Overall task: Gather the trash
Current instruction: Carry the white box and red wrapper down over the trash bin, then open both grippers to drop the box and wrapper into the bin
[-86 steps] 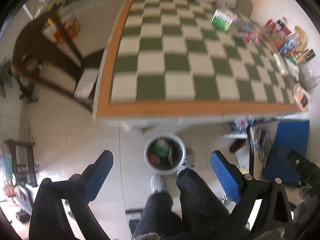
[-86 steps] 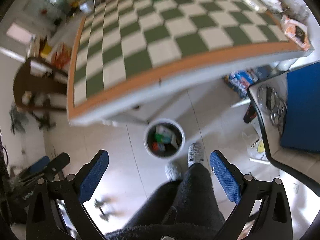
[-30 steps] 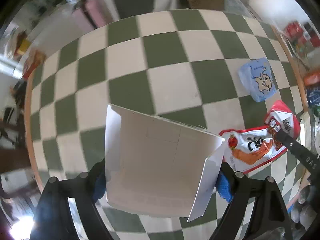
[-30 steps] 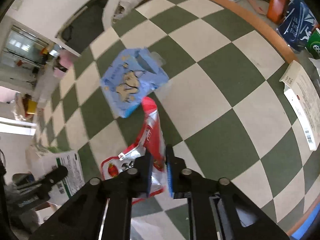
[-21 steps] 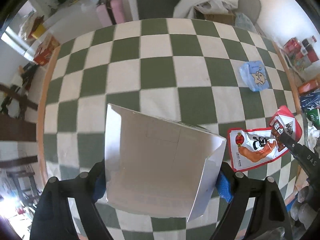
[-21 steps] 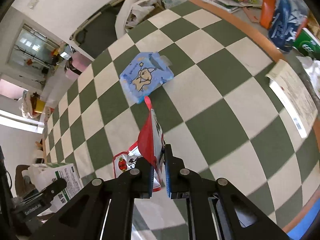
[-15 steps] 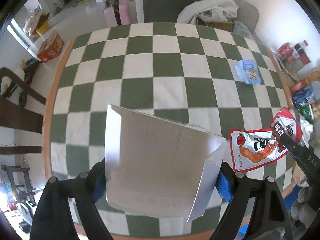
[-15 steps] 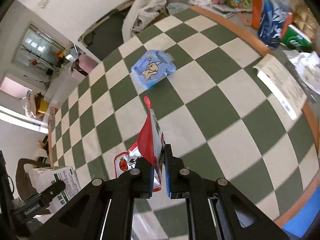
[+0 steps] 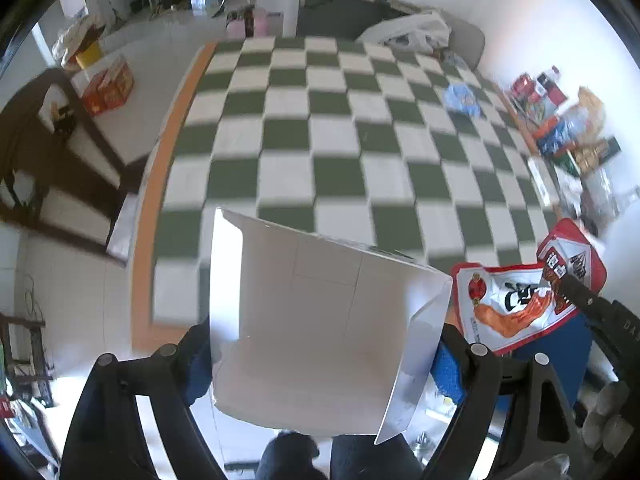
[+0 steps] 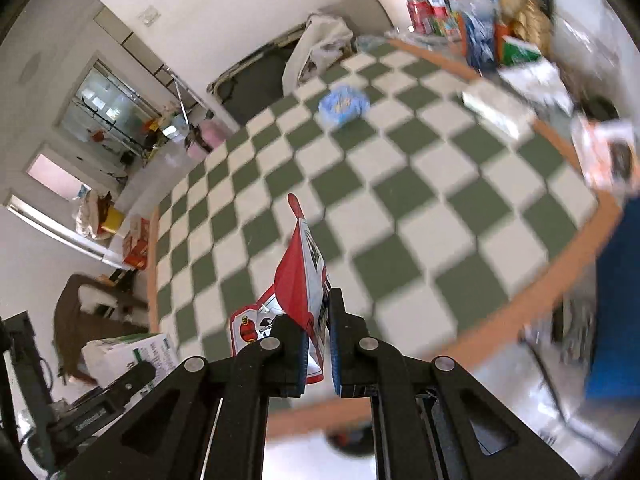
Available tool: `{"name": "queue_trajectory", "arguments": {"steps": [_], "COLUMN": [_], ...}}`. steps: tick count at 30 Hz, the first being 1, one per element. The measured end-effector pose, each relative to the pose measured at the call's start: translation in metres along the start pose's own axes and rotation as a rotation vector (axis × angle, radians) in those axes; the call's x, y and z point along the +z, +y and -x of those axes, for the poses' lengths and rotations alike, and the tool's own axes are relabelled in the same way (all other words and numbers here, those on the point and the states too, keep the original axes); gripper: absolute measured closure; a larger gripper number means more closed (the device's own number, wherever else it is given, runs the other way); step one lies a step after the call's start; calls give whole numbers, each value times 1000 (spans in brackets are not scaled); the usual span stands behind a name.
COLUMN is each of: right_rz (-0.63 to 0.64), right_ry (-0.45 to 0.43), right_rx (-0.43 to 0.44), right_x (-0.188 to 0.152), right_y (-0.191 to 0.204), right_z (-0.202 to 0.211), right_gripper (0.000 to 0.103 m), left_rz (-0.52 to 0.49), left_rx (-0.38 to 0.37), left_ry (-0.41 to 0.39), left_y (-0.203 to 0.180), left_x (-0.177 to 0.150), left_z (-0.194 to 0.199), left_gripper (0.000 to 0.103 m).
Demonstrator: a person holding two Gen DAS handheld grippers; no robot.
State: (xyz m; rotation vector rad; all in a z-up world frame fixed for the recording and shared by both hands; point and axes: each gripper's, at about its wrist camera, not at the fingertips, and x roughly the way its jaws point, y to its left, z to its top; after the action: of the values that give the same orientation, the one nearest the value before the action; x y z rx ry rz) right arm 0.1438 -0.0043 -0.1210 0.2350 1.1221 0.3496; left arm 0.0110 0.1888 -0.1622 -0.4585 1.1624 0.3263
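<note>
You have pulled both hands back off the checkered table, whose near edge now sits under the cameras. Your left gripper is spread wide around the white carton, your right gripper pinches the red snack bag, both ready for binning. The blue packet is left on the table, well away.

white walls, pale tiled floor, green-and-white checkered table with orange edge, dark wooden chair, bright daylight
</note>
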Motion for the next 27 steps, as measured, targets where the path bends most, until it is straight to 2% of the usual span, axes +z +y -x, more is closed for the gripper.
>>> {"name": "queue_trajectory", "arguments": {"steps": [3,7,13,18,25,27], "right_rz": [-9,1,21,34,33,44], "right_ry": [49,151,306,412,508,528], "right_rx": [-2,-31,-116,-187,-205,-201], "right_x": [-63,-130,-203,-253,-322,-339], "right_y": [-1,-9,-30,-65,-118,-128], "right_z": [19,17,-36,-123,-268,-310], "right_gripper": [94,94,94,94,94,94], "left_rz": [-1,7,89,144,186,194], "left_rx": [-5,-2,-2,-25,-72,-73], "left_ry": [49,138,281,375,485,501], "left_y": [18,37,64,84,110,116], "left_x": [-43,-91,-140,-168,-206,-214], "left_z": [2,-17,-87,-178,-331,-360], "left_gripper": [17,17,17,17,13,11]}}
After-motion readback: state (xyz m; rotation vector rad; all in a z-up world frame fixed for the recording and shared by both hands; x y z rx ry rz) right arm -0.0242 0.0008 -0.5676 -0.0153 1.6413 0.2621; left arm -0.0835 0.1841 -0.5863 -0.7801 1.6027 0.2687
